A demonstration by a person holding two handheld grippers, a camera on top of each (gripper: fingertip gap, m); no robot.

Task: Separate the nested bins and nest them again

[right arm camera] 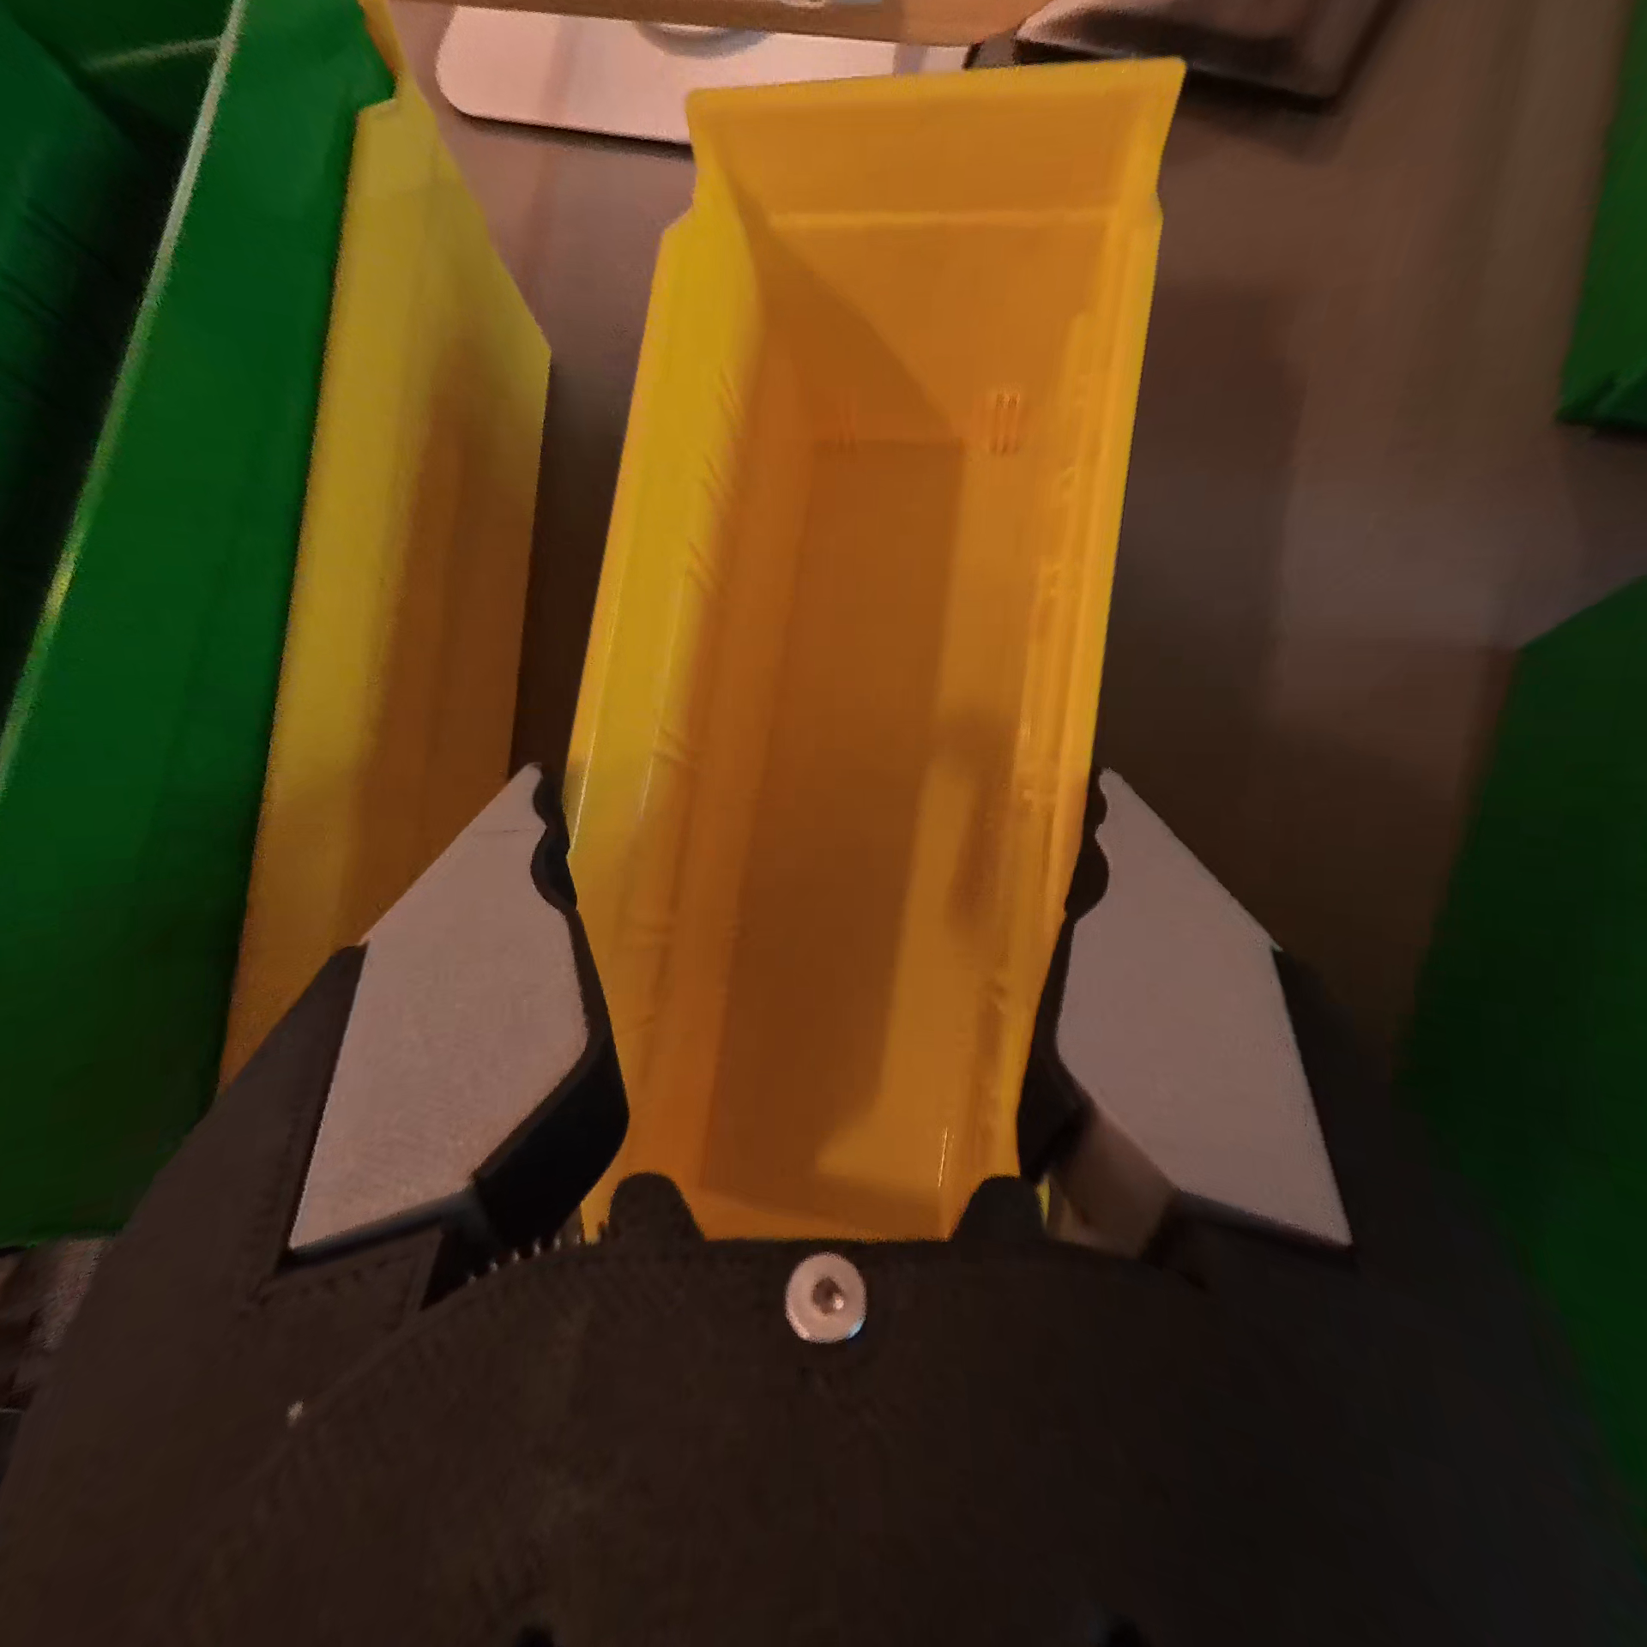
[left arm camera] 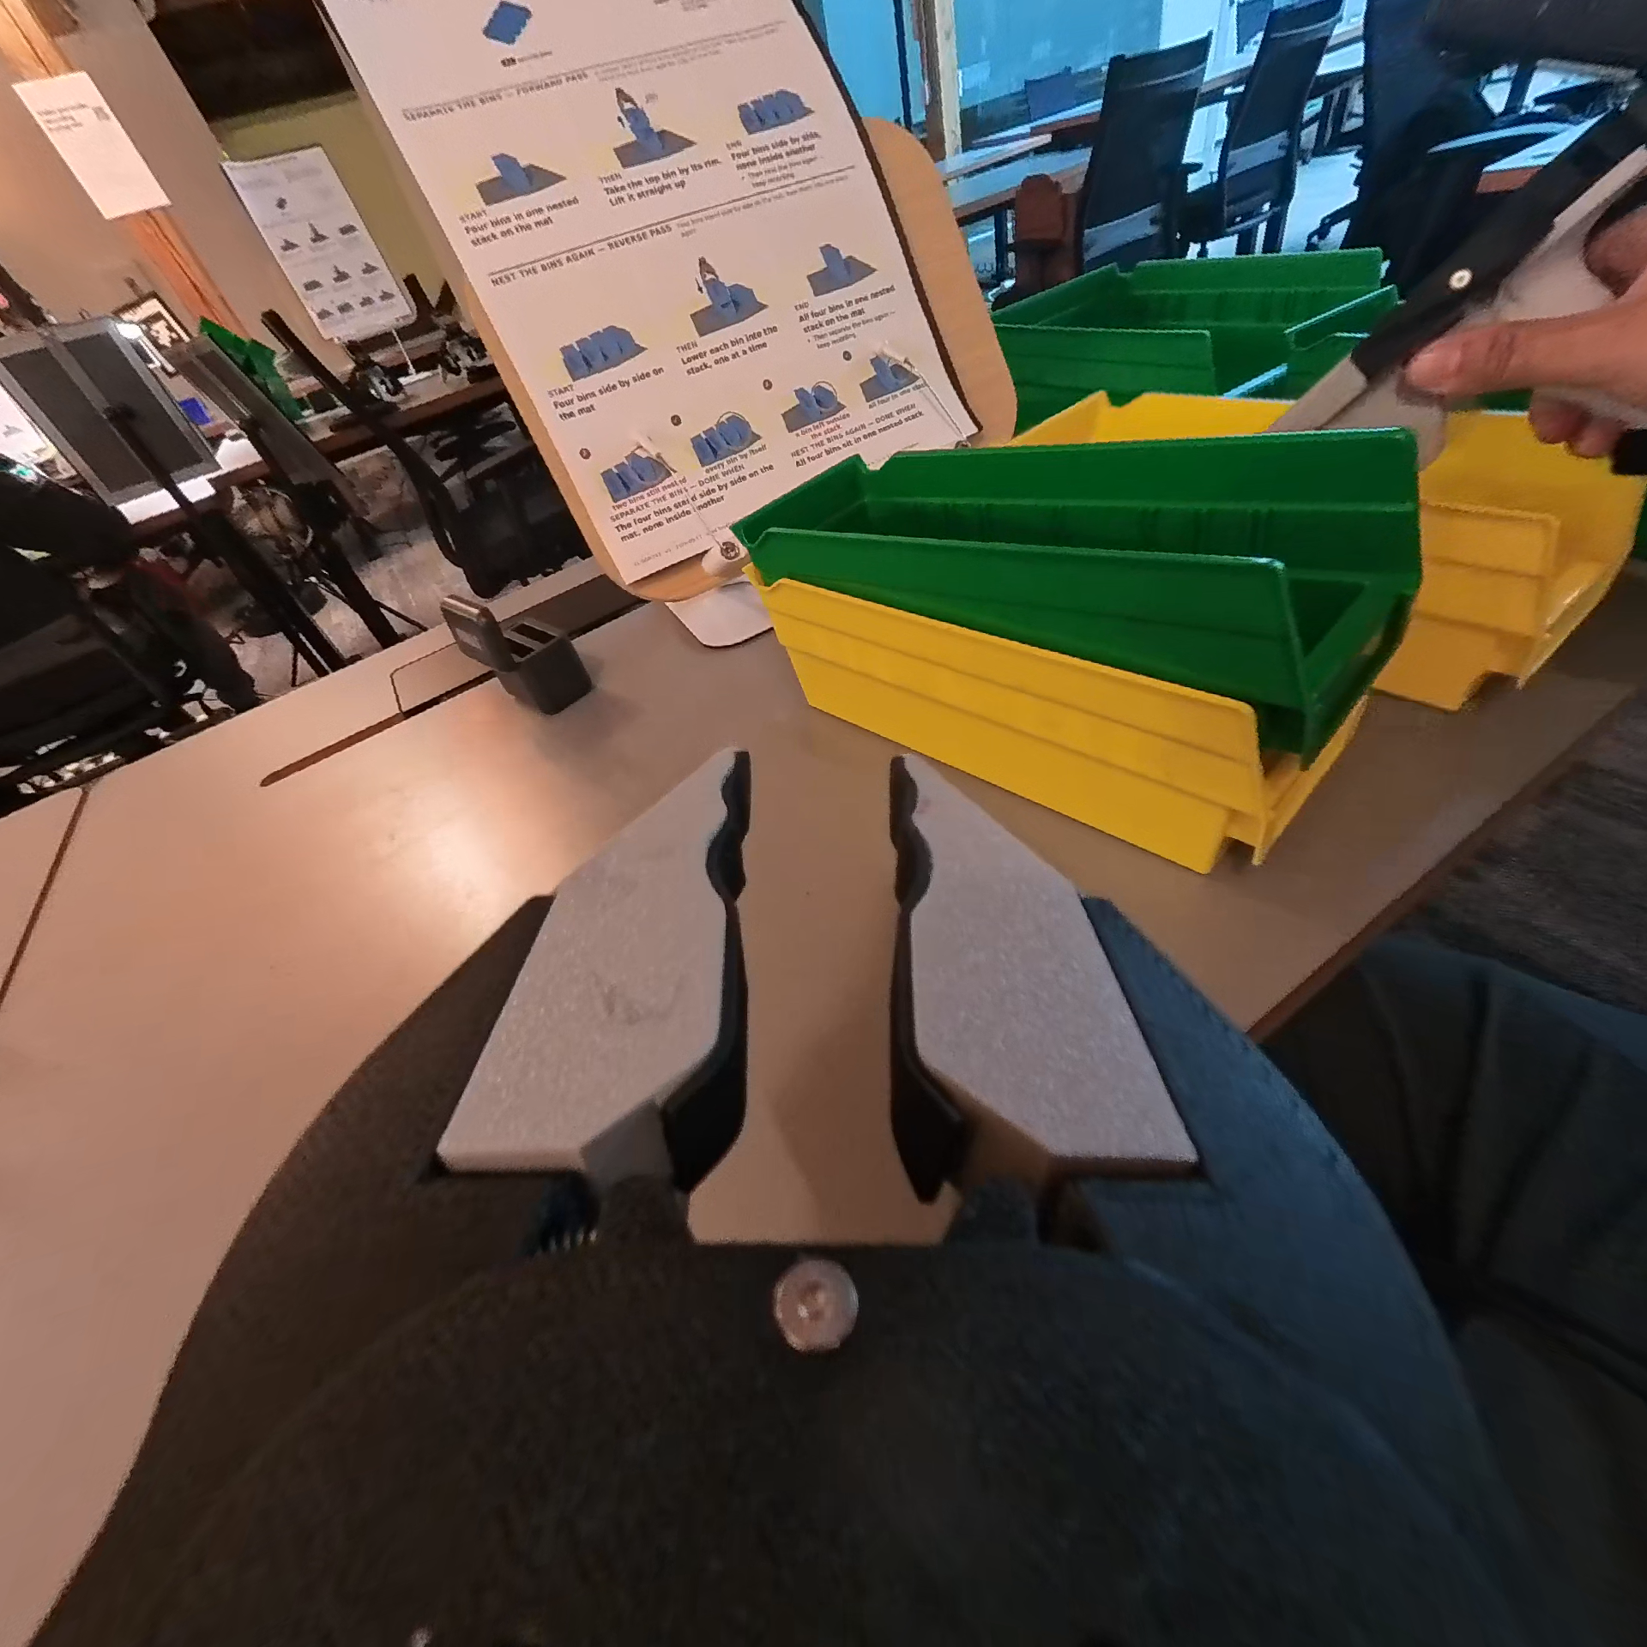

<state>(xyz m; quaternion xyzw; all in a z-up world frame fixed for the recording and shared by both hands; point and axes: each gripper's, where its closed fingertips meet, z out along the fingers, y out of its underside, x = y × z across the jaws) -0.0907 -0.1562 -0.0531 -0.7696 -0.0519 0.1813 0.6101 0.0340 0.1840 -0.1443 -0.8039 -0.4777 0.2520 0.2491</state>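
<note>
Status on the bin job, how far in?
Early or mid-pass; which pass is unclear. Done: nothing clearly finished, since the green bin sits nested in the near yellow stack. In hand: the right hand-held gripper straddles a yellow bin, fingers at both walls. The left hand-held gripper is open, empty. Left: the nested stacks.

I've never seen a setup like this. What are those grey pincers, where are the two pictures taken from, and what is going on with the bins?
No robot here: a person holds a two-finger gripper in each hand, each with a camera looking along its fingers. The left wrist view shows the left gripper open and empty above a grey table. On the table stands a green bin nested in a stack of yellow bins, with more bins and an instruction sheet behind. The right wrist view looks down into a yellow bin; the right gripper straddles it, fingers outside both long walls, apparently gripping it.
</note>
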